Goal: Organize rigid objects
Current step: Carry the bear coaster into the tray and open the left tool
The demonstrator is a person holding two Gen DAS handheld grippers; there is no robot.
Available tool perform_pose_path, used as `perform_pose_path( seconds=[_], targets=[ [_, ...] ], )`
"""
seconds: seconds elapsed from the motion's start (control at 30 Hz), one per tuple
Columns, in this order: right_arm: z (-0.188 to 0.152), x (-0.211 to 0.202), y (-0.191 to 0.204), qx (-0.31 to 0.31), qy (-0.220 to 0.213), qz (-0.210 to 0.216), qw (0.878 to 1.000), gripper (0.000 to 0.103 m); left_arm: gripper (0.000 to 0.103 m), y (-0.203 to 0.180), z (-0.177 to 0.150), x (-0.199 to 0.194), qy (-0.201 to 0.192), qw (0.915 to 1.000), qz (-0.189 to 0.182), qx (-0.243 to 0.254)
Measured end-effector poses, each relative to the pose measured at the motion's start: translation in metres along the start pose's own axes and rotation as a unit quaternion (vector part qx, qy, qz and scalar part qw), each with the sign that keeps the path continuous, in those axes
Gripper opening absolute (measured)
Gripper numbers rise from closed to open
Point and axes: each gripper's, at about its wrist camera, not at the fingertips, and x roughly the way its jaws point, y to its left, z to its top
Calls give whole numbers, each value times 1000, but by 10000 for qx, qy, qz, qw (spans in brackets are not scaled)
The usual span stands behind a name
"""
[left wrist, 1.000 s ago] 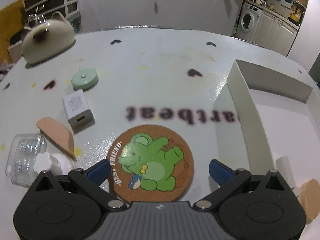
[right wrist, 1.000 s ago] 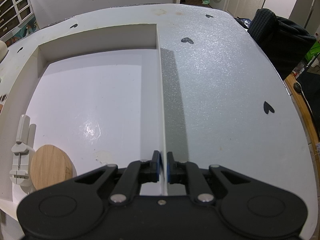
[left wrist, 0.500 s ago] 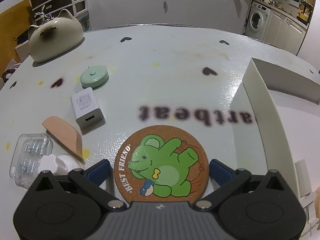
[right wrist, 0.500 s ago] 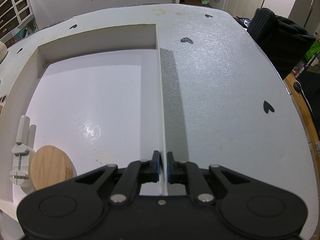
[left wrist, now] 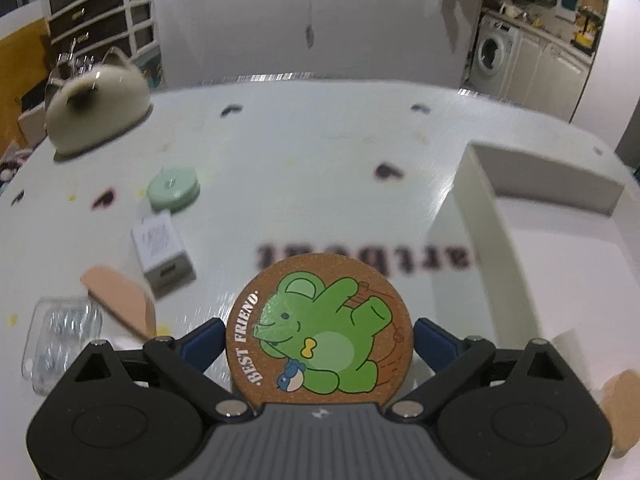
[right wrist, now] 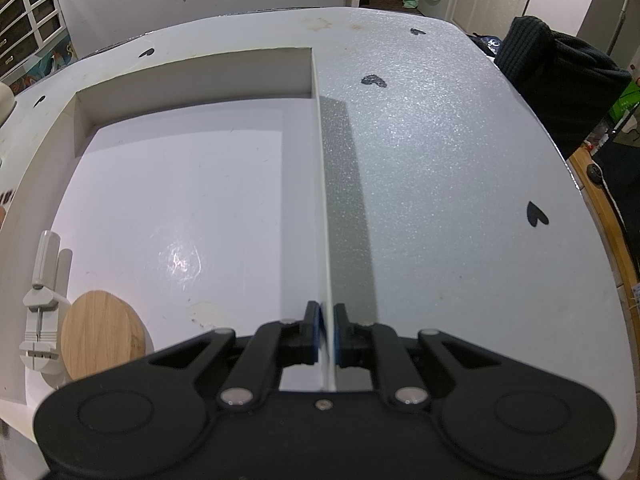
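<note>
Left gripper (left wrist: pixel 318 340) wide, jaws closing on bear coaster (left wrist: pixel 319 330) between its pads, near table's front edge beside tray (left wrist: pixel 482 216), right gripper (right wrist: pixel 327 334) clamped narrow on tray's right wall, wooden disc (right wrist: pixel 102 334) in tray's front-left corner.

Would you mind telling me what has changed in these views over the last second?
The left gripper has closed in on the bear coaster, which now fills the gap between its closing jaws and looks tipped up off the table. The right gripper stays clamped on the white tray wall; the wooden disc has not moved.
</note>
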Motion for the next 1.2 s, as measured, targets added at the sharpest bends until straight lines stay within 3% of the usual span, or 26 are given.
perform_pose_path(
  seconds=[0.23,0.5,0.9,1.2],
  targets=[
    [0,0,0,-4,1,2,10000,9,99,-30,23,-27,-442,9974,-520,248],
    [1,0,-2,7,7,15,10000,8,99,-85,42,-46,-654,9850,-1351,853],
    [2,3,-6,87,40,94,9999,6,99,-175,19,-46,-381,9493,-2445,1937],
    [9,6,-11,117,221,214,9995,5,99,-213,6,-28,-172,9326,-2727,2359]
  ],
)
